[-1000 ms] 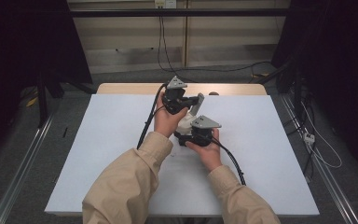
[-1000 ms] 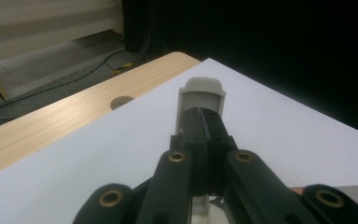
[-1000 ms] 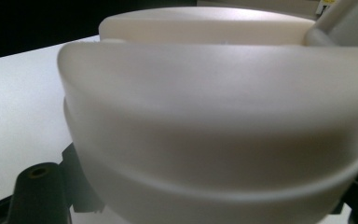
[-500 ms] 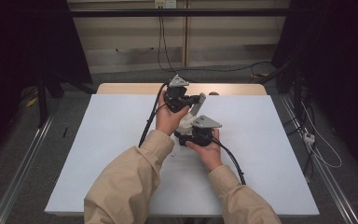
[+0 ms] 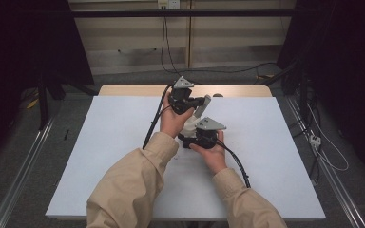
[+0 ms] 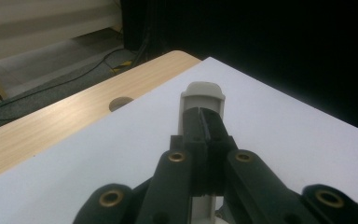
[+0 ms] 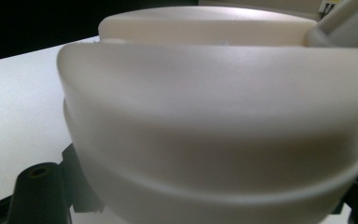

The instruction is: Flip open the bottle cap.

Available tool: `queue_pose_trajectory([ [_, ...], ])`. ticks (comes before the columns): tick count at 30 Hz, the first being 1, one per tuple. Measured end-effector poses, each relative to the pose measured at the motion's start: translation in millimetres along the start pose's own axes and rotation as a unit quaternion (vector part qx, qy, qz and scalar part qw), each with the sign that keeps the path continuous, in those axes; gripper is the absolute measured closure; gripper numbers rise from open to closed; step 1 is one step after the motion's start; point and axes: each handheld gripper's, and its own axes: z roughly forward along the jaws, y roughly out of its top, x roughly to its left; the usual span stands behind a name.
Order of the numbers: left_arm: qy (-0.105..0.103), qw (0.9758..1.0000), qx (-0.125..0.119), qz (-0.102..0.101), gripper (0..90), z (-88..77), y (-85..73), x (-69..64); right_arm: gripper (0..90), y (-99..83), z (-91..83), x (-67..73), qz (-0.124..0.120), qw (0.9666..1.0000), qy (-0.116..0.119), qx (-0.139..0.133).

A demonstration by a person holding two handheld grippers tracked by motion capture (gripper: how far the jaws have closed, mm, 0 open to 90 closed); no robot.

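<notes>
Beige handle [image 6: 200, 100] clamped in left gripper [image 6: 204, 133] jaws; right gripper [image 7: 205, 205] jaws astride rounded beige body [image 7: 214, 116].

High view is looking forward and down from above the person's side, taking in the whole white surface [image 5: 114, 142] from well back. Left gripper view is riding low, looking along the closed jaws toward the surface's far wooden edge [image 6: 51, 121], at 11 o'clock. Right gripper view is sitting almost against a cream object [image 7: 214, 116]. All three views are sharing the white surface.
</notes>
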Motion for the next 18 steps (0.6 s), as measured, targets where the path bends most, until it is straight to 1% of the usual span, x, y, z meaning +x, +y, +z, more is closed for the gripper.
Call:
queue_pose_trajectory([
  [3,-0.001,1.0,0.002,0.003,90.0,0.9,-0.1,0.6,18.8,0.0,0.0,0.0,0.0,1.0,0.0,0.0],
  [5,-0.001,1.0,0.004,-0.002,90.0,1.5,-0.4,0.2,18.8,0.0,0.0,0.0,0.0,1.0,0.0,0.0],
  [7,-0.002,1.0,0.002,-0.002,90.0,2.8,-0.9,0.4,18.8,-0.1,0.1,-0.1,0.0,1.0,0.0,0.0],
  [8,-0.002,1.0,0.003,0.001,90.0,3.5,-0.9,0.8,18.8,0.0,0.0,-0.1,0.001,1.0,0.0,0.0],
  [12,-0.002,1.0,0.008,0.002,90.0,4.8,-1.0,1.3,18.8,-0.1,-0.1,-0.2,0.003,1.0,0.001,0.001],
  [18,-0.004,1.0,0.004,-0.001,90.0,7.5,-2.1,1.6,18.8,-0.1,-0.2,0.0,0.002,1.0,0.0,0.001],
])
